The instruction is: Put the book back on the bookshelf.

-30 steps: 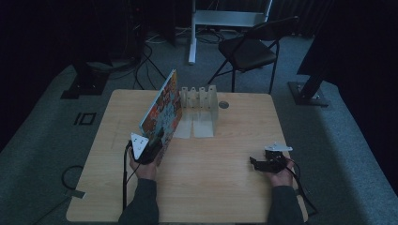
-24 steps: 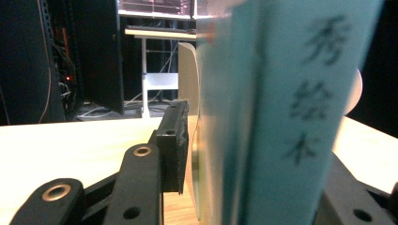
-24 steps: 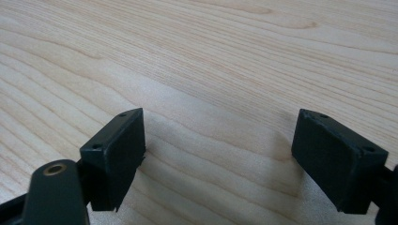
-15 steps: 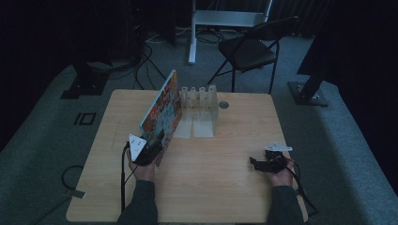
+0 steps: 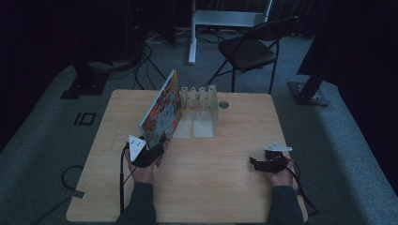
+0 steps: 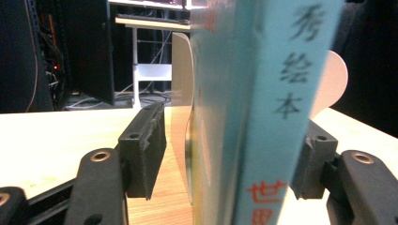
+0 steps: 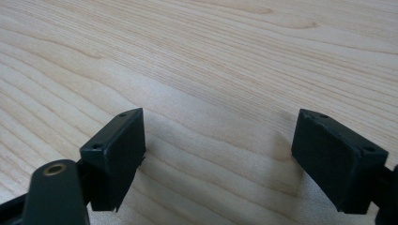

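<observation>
Left claw point(image 5: 157, 147), lower left of centre in the high view, has its jaws set around the lower edge of a colourful picture book with a light-blue spine point(image 5: 162, 109). The book stands tilted on the pale wooden bench point(image 5: 234, 187), beside a clear plastic slotted rack point(image 5: 199, 101). One jaw stands off the cover. Right claw point(image 7: 220, 159), lower right, rests wide apart and empty.

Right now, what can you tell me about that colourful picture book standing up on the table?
The colourful picture book is a thin hardback with a busy orange, blue and yellow cover and a pale blue spine printed with dark and red characters. It stands tilted on the light wooden table, beside a clear plastic rack. It sits between the left gripper fingers, the left finger apart from it.
</observation>
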The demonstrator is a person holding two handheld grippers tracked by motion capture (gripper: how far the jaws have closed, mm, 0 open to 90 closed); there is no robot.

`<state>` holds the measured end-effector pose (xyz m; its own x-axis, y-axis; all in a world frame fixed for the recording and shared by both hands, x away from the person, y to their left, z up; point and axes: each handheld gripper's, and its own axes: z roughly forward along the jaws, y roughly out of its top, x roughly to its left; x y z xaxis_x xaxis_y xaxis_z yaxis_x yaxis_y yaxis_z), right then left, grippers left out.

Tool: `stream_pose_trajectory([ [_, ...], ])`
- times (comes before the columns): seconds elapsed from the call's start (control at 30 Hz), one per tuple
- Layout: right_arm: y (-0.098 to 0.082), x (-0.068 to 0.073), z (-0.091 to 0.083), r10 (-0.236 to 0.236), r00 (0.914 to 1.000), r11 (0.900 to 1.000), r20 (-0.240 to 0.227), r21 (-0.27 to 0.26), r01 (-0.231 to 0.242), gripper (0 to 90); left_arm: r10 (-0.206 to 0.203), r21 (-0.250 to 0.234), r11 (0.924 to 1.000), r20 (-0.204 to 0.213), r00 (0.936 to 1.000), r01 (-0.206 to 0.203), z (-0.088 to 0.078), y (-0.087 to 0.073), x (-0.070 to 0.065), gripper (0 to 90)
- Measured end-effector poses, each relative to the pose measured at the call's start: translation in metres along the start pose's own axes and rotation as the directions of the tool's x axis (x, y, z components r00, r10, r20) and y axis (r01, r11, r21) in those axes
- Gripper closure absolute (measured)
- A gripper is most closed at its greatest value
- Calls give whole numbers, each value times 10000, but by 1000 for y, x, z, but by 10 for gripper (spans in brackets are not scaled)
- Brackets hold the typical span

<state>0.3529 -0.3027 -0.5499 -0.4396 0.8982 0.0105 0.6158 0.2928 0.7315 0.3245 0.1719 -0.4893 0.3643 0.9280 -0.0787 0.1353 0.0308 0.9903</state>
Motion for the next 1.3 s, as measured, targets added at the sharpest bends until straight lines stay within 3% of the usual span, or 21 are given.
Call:
stream_pose_trajectory([
  [0.6,0,0,0,-3,10000,10000,3,-5,3,173,-252,668,9975,435,9987,223,-21,-10,10,357],
  [0.8,0,0,0,-2,10000,10000,4,-5,2,174,-122,1041,9946,586,9982,61,-27,-10,12,358],
  [1.0,0,0,0,3,10000,10000,5,-3,-3,173,-258,1926,9813,968,9950,67,-33,-12,16,359],
  [1.1,0,0,0,2,10000,10000,5,-4,-2,173,-25,2383,9709,1086,9941,-236,-38,-15,18,359],
  [1.3,0,0,0,6,10000,10000,8,-3,-6,173,96,2760,9598,1511,9885,-515,-46,-18,21,360],
])
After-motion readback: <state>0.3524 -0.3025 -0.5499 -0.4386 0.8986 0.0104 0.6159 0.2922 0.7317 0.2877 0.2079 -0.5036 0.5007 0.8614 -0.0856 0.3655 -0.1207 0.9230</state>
